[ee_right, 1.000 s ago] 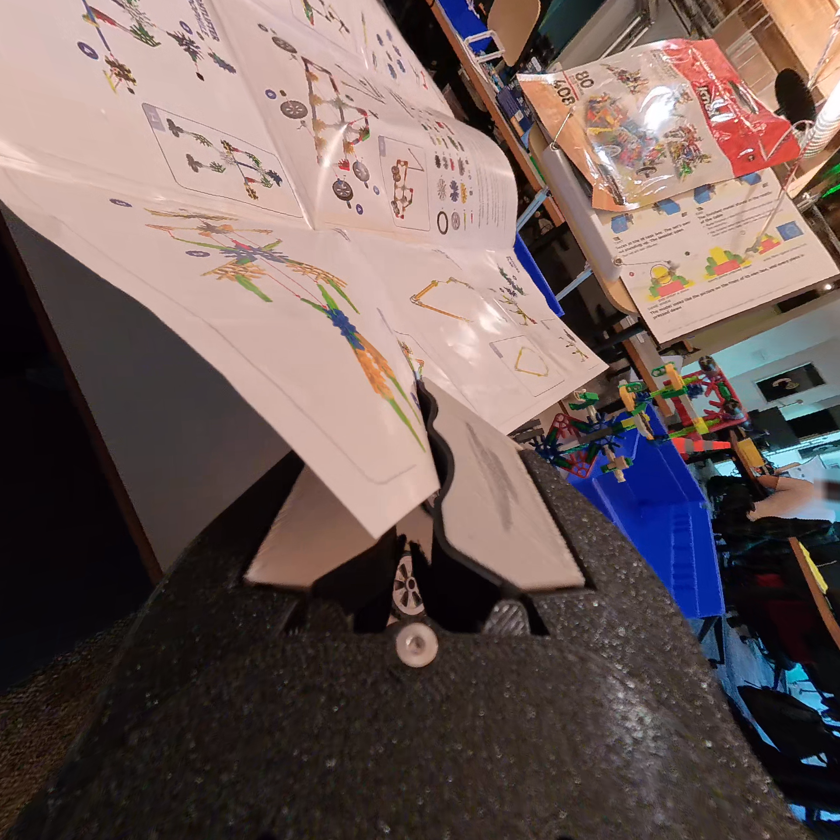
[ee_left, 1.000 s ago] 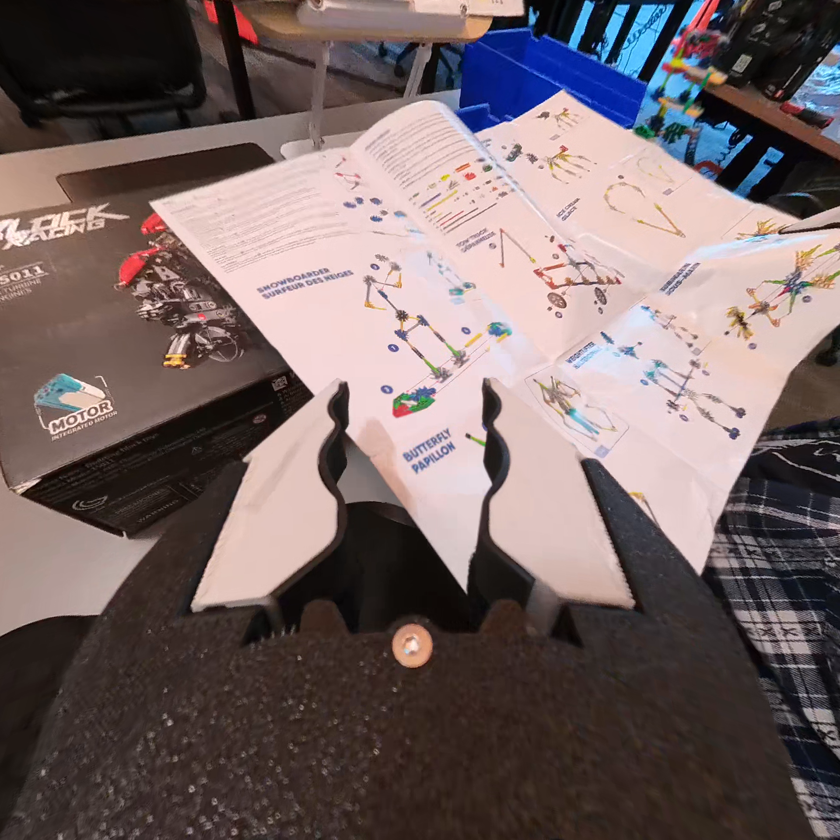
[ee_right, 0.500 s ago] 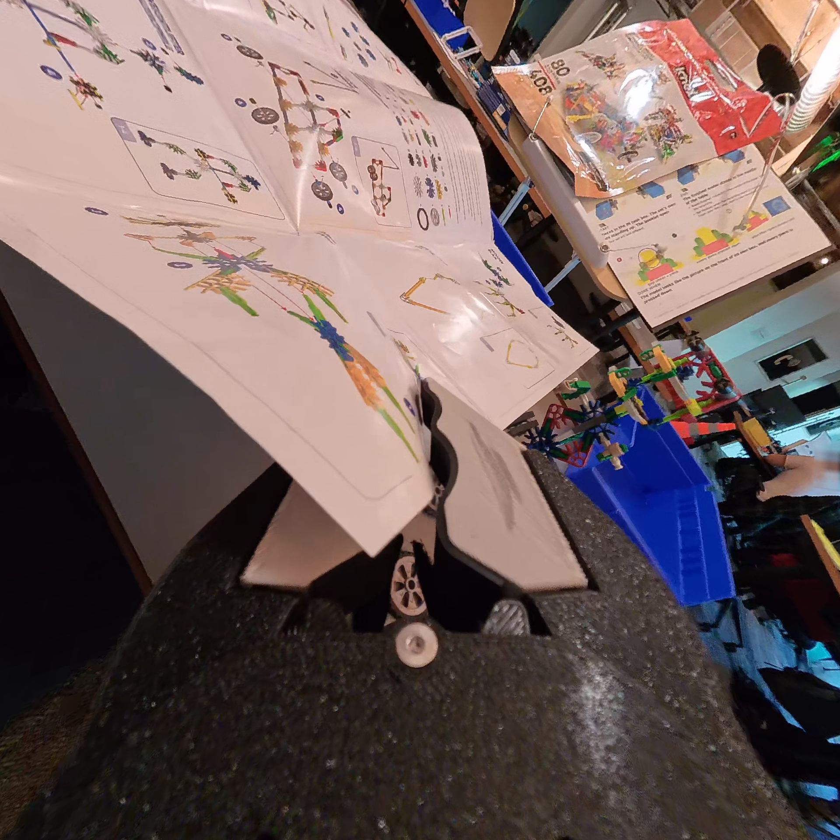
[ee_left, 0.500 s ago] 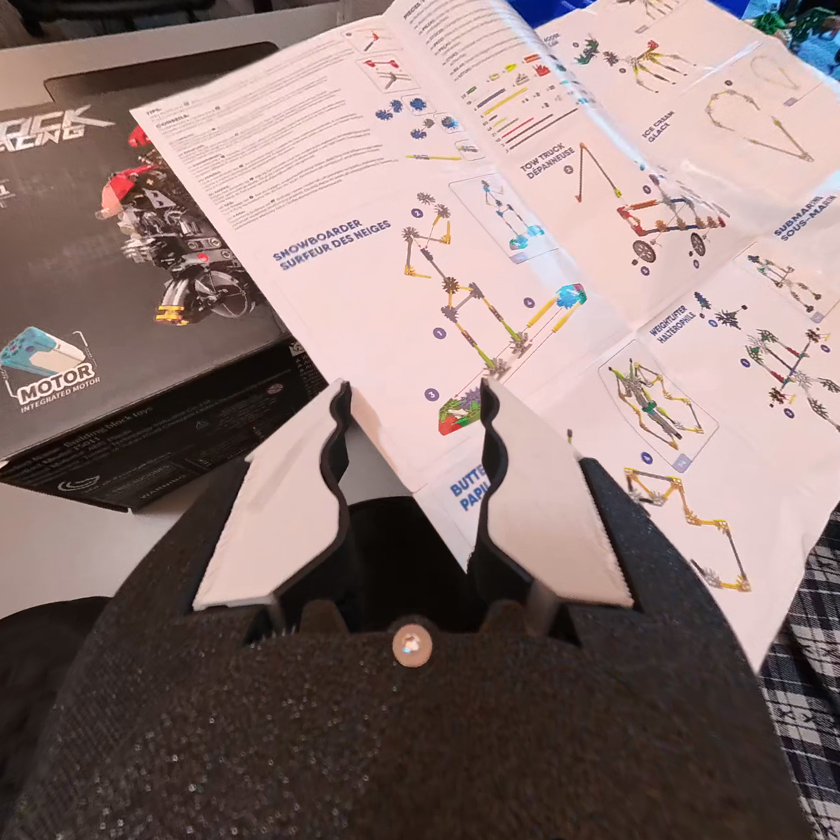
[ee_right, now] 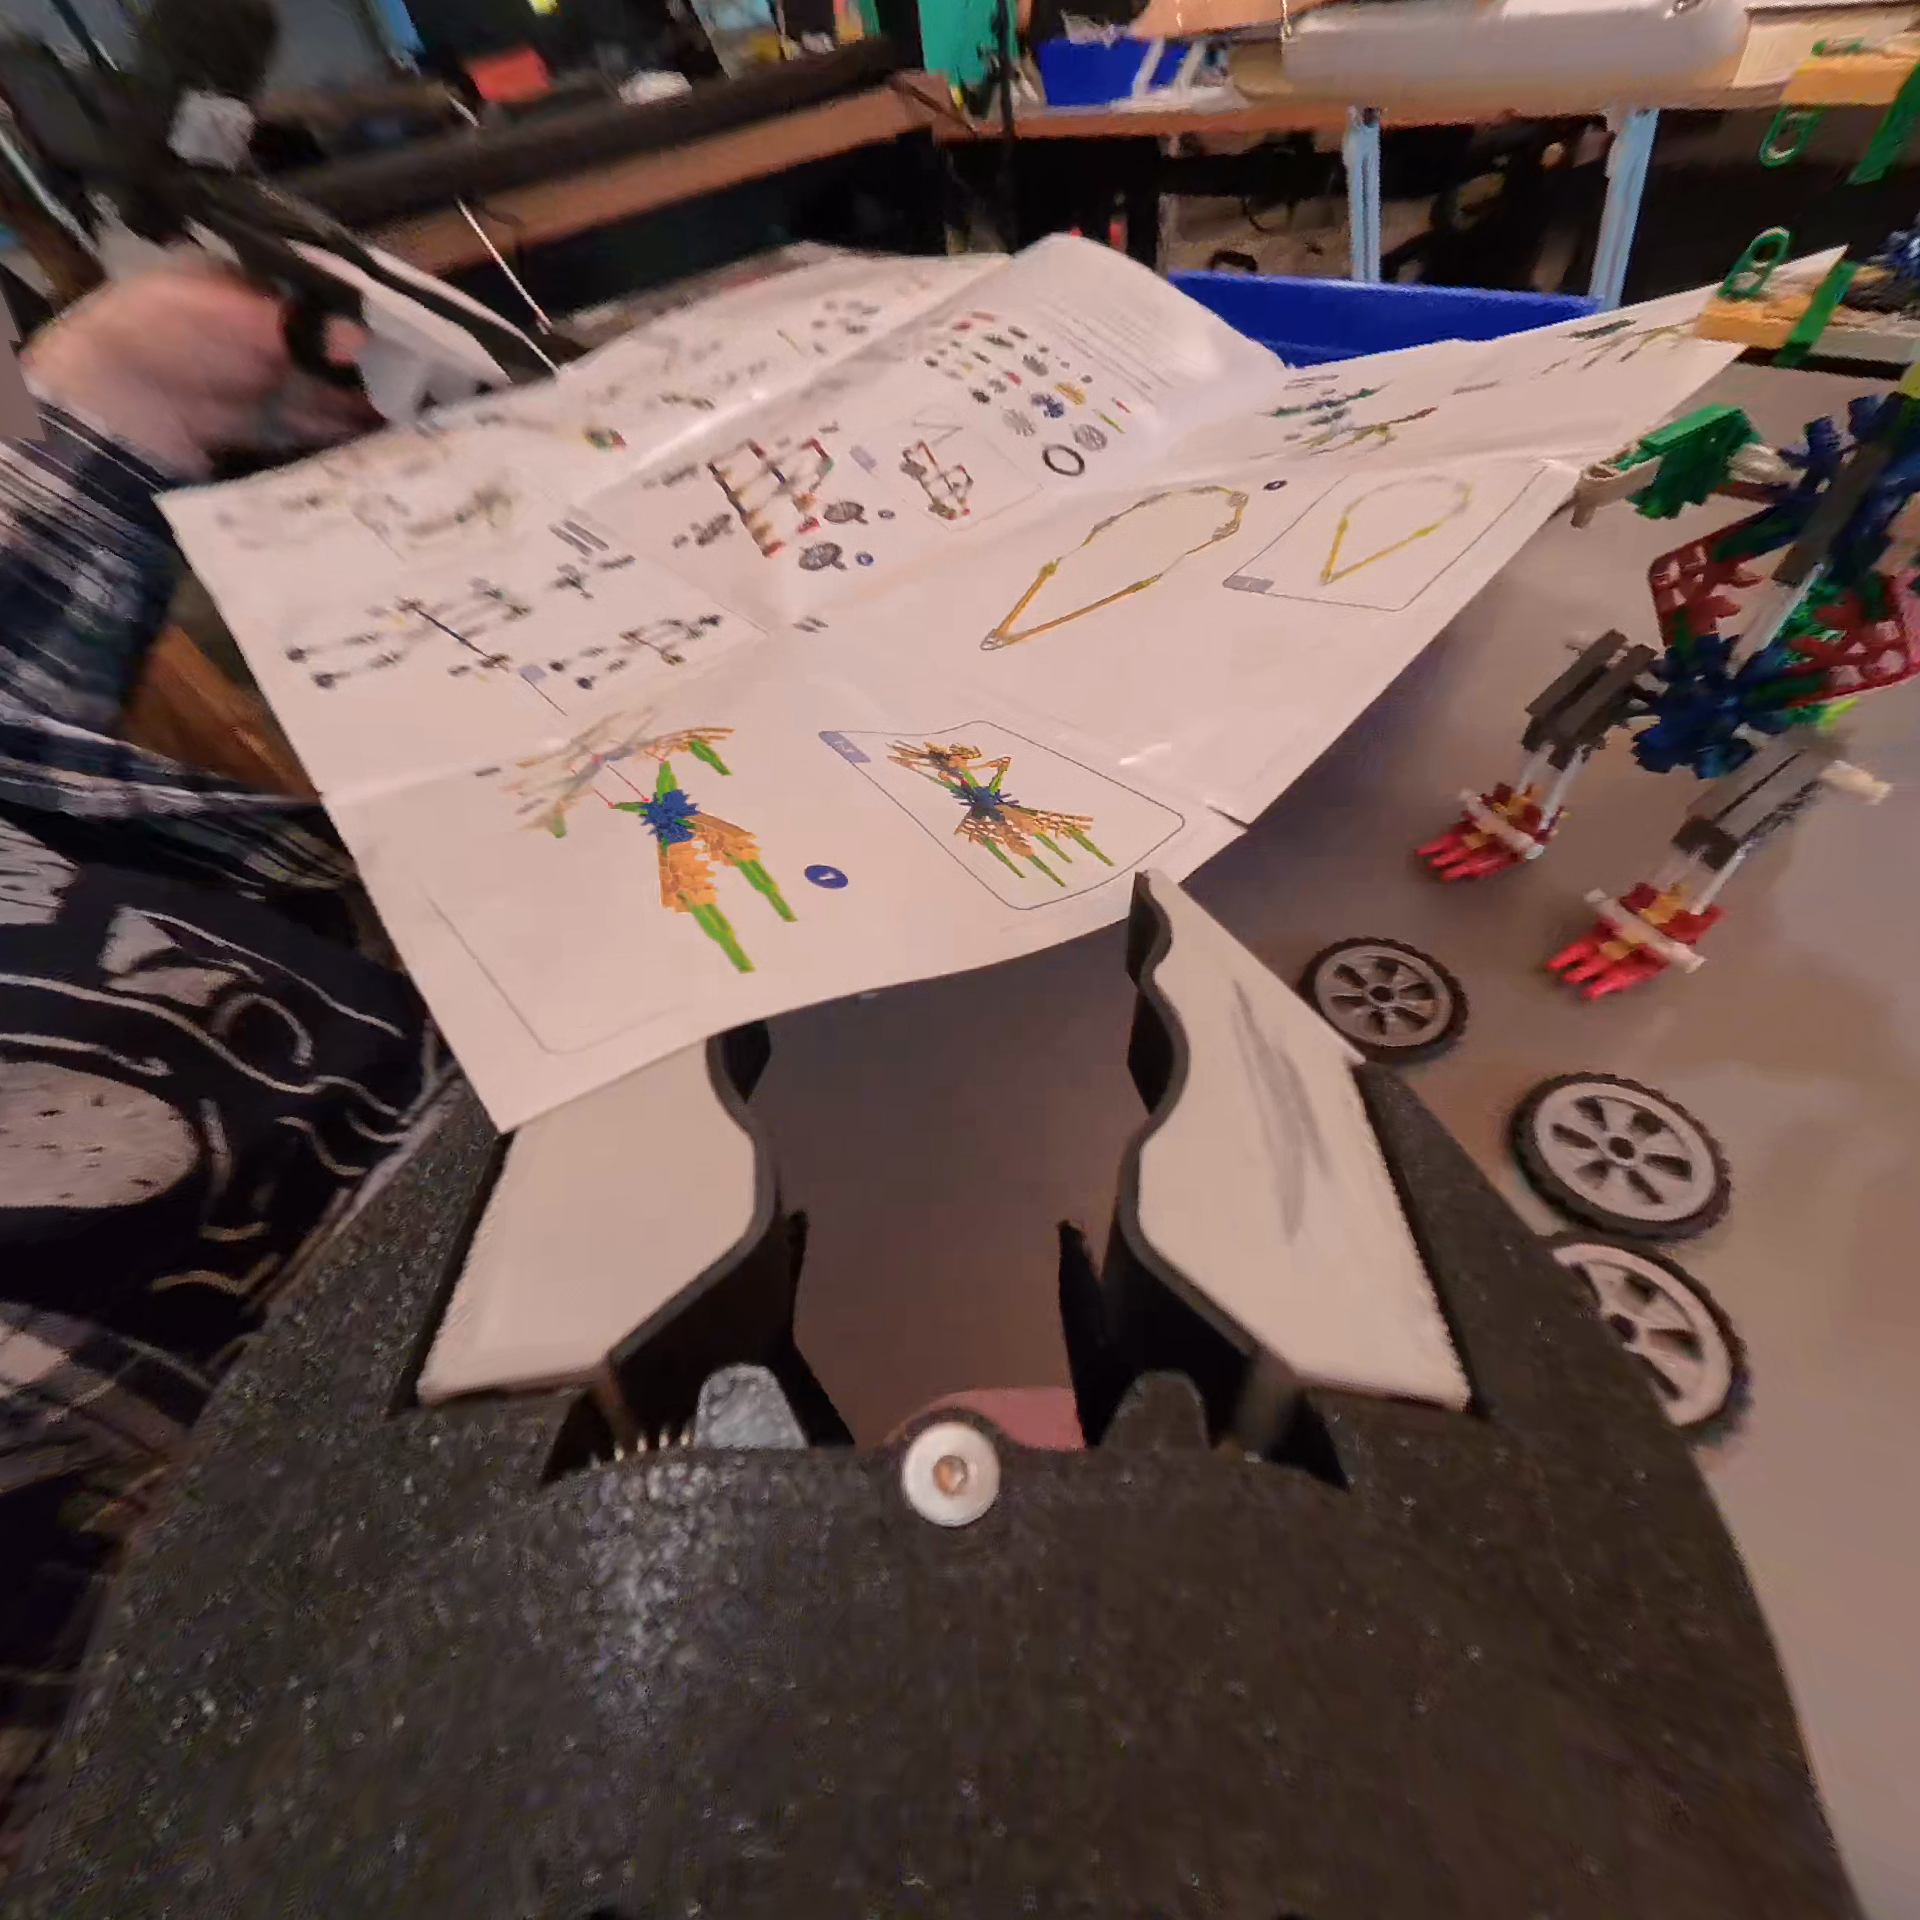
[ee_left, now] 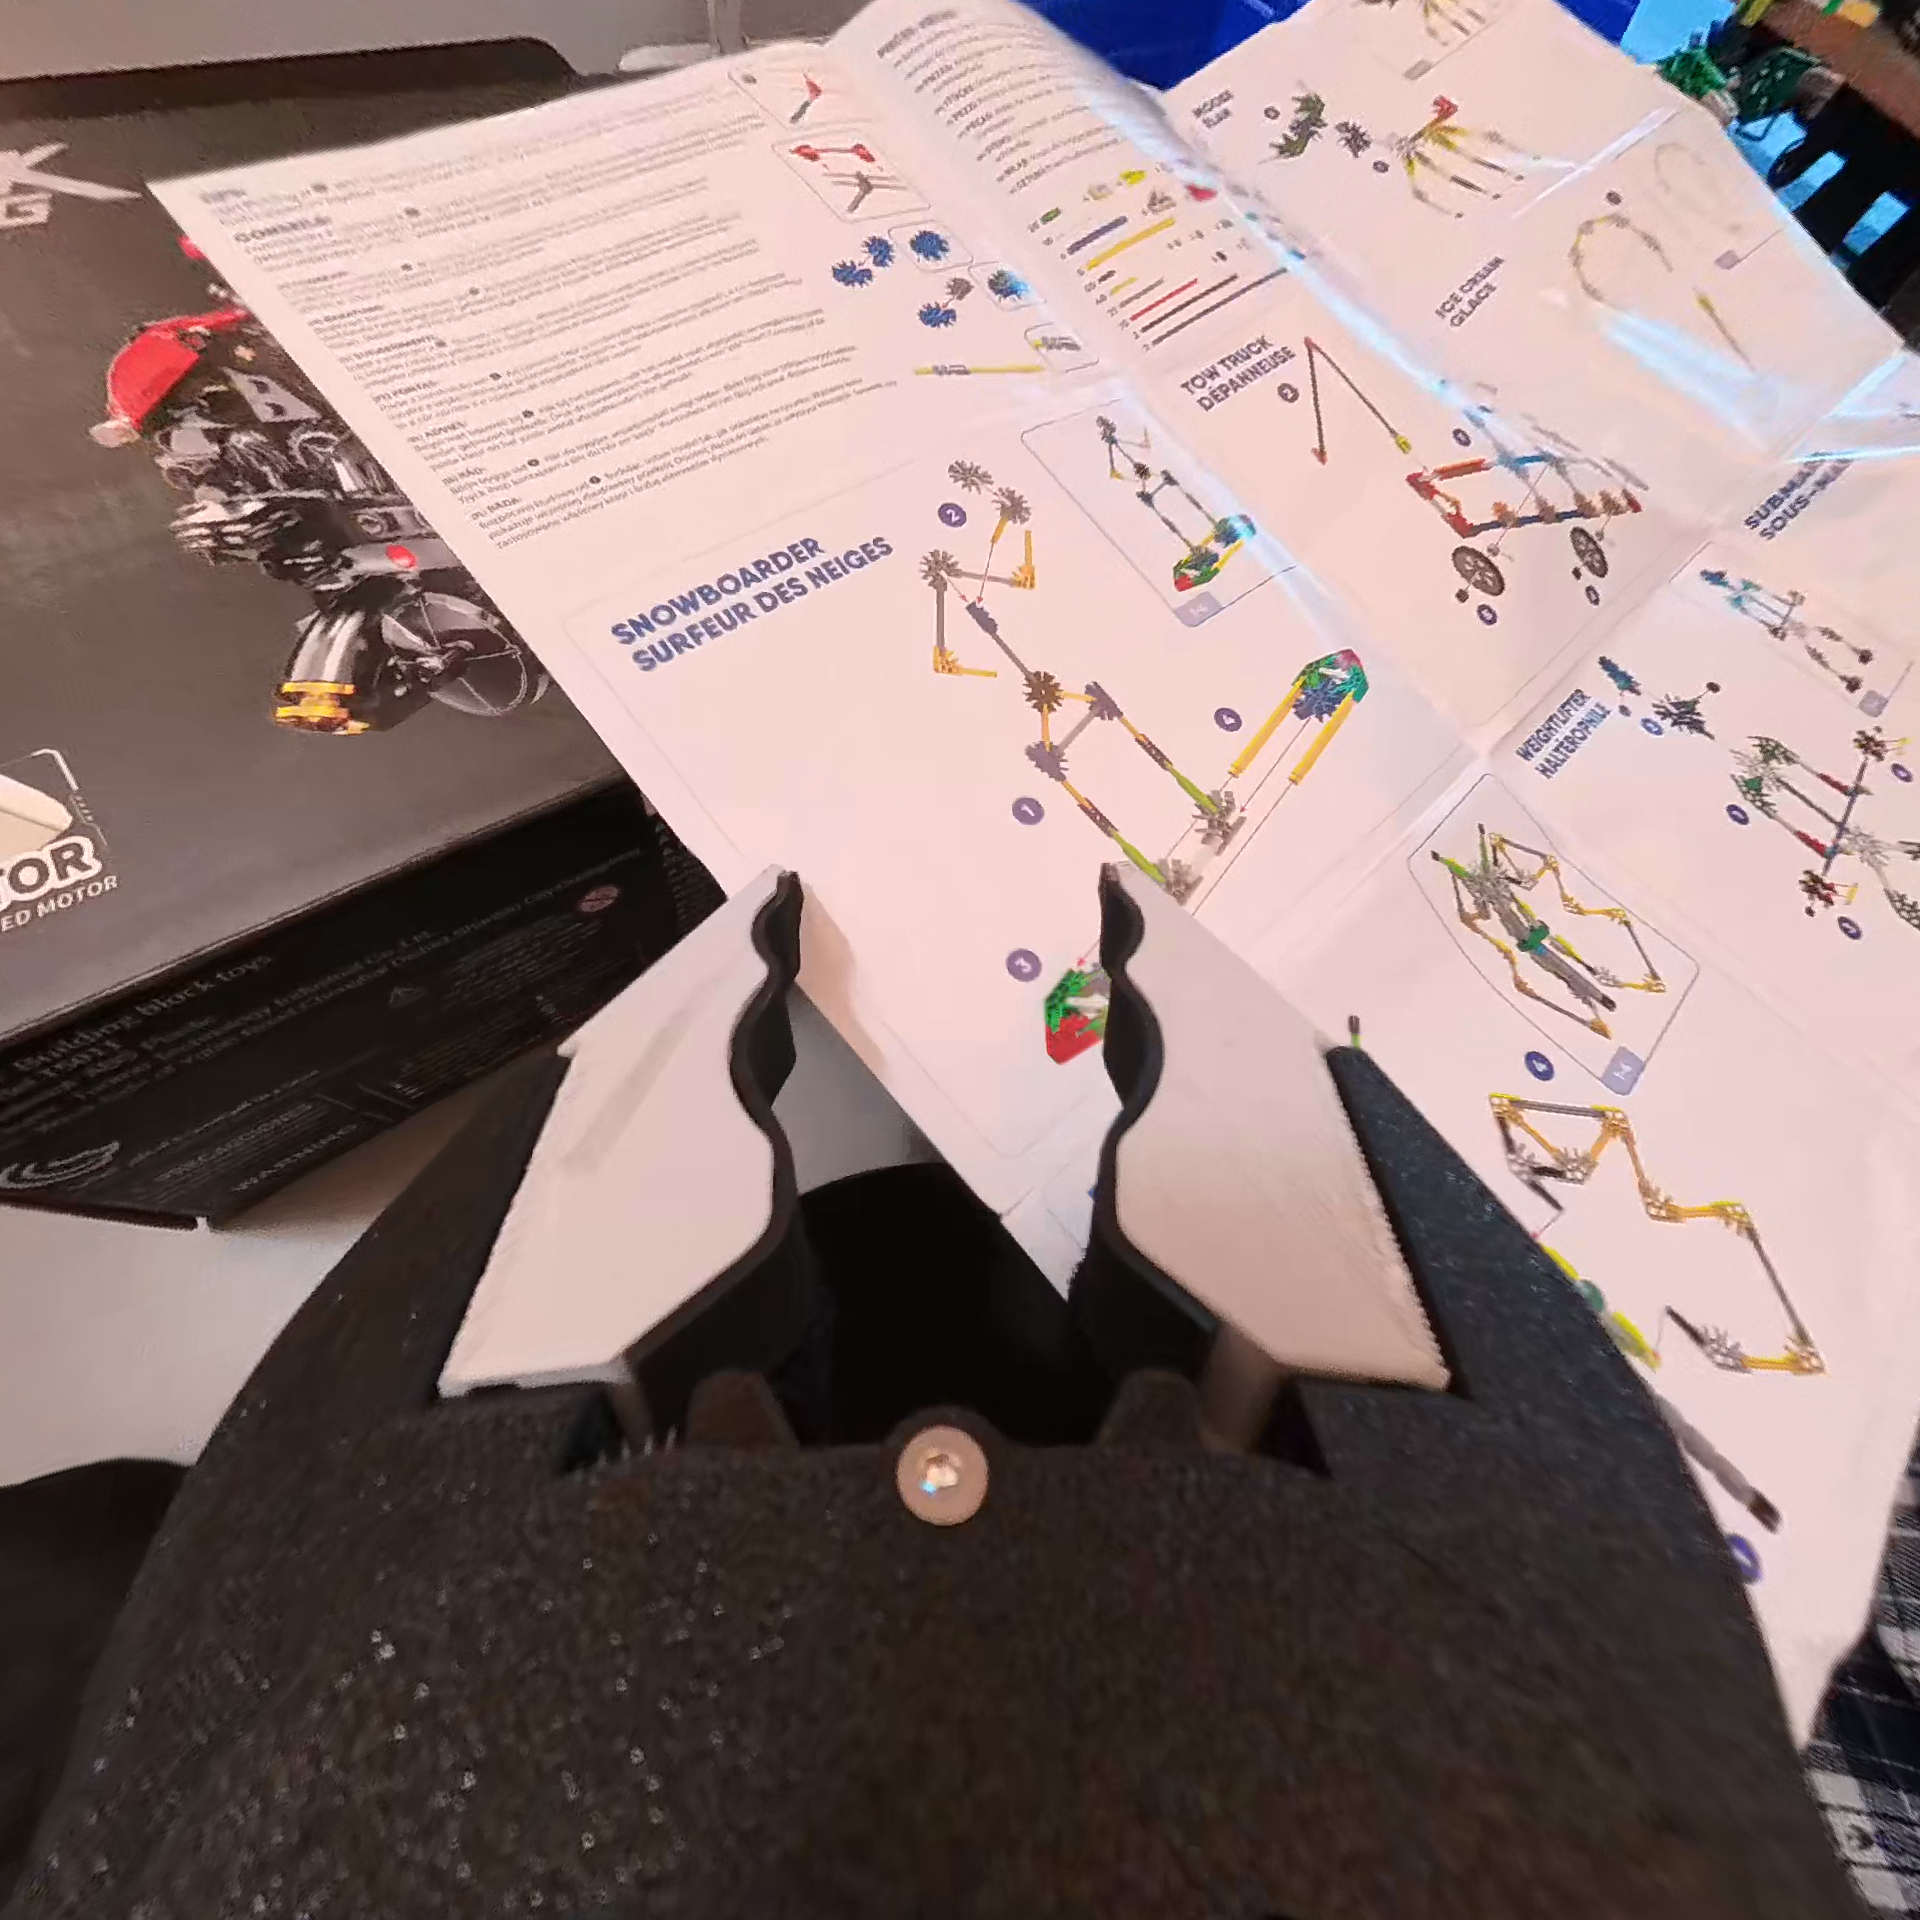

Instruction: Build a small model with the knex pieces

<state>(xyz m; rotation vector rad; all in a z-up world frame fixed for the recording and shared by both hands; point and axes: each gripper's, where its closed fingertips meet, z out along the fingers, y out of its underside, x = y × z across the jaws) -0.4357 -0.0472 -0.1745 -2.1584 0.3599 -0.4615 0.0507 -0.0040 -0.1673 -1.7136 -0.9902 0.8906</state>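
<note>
Through the left wrist view, my left gripper point(ee_left: 945, 940) is gaping wide over the near-left corner of the instruction sheet point(ee_left: 1195, 582), pinching nothing; the black box point(ee_left: 239, 644) is lying left. Closing squarely on the edge should avoid creasing.

Through the right wrist view, my right gripper point(ee_right: 940, 971) is hanging open and level, empty, the sheet point(ee_right: 883, 644) drooping onto my left finger; loose wheels point(ee_right: 1621, 1153) are sitting right.

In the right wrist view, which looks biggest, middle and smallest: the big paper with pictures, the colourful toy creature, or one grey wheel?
1. Instruction sheet, largest.
2. Toy model.
3. Grey wheel, smallest, though it sits nearer the camera than the model.
</note>
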